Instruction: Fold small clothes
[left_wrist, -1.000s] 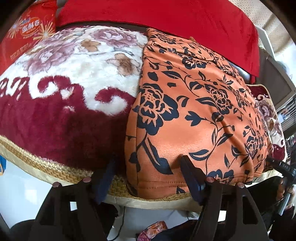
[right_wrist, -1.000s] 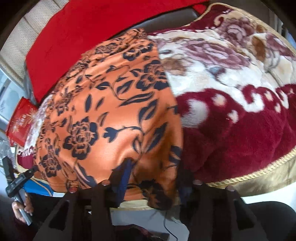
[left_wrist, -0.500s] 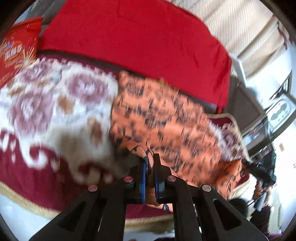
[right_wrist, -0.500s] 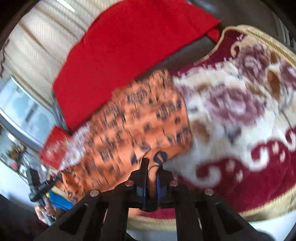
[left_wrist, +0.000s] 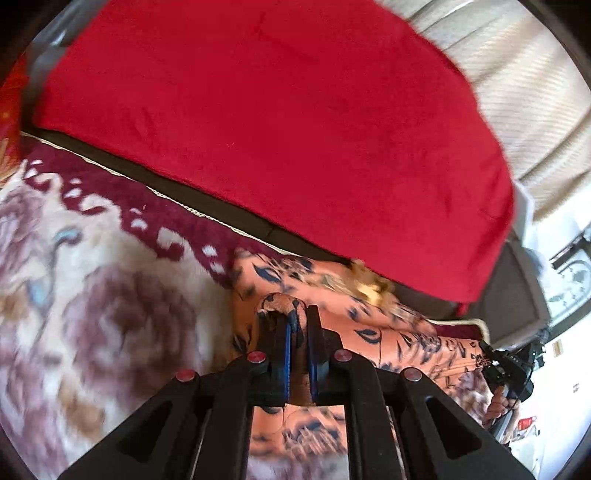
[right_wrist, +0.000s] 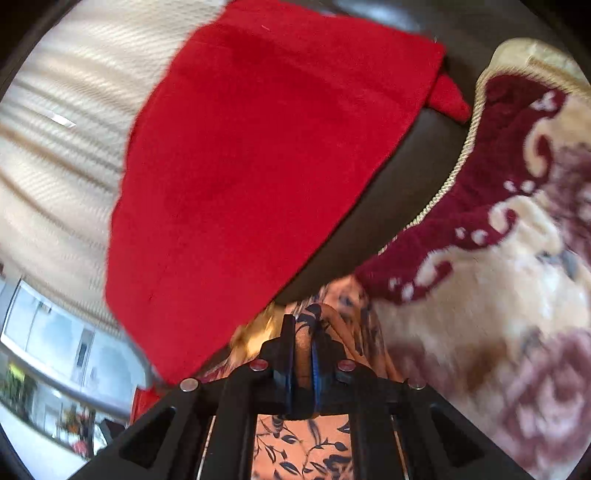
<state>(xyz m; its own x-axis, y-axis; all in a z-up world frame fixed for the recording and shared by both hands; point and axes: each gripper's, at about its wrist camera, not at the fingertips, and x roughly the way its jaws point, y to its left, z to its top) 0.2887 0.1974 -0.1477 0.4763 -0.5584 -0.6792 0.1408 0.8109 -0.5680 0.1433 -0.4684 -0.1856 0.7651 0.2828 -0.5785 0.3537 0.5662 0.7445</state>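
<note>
Your left fingers are pressed together on a bunched fold of the orange floral garment; the cloth humps up over the tips of the left gripper. Your right fingers are likewise clamped on the same garment, with a strip of orange cloth pinched between the blue pads of the right gripper.

Change from one second ago: both pairs of fingers then stood wide apart over the garment's near hem, and the garment lay spread flat. Half a second ago both were already closed on that hem. Now the gripped edge has been carried toward the garment's far end, next to the red cloth. More orange fabric shows below each gripper than before, so the near part is lifted and doubled over.

Just left of the garment in the left view lies the plush maroon-and-cream blanket; it supports the garment. Motion blur smears its flower pattern. In the right view the blanket lies to the garment's right.

Beyond the garment runs a dark band of sofa, then the red cloth, draped over it.

Behind the red cloth, a cream ribbed curtain.

At the garment's right end in the left view, your other hand shows, holding its device.
</note>
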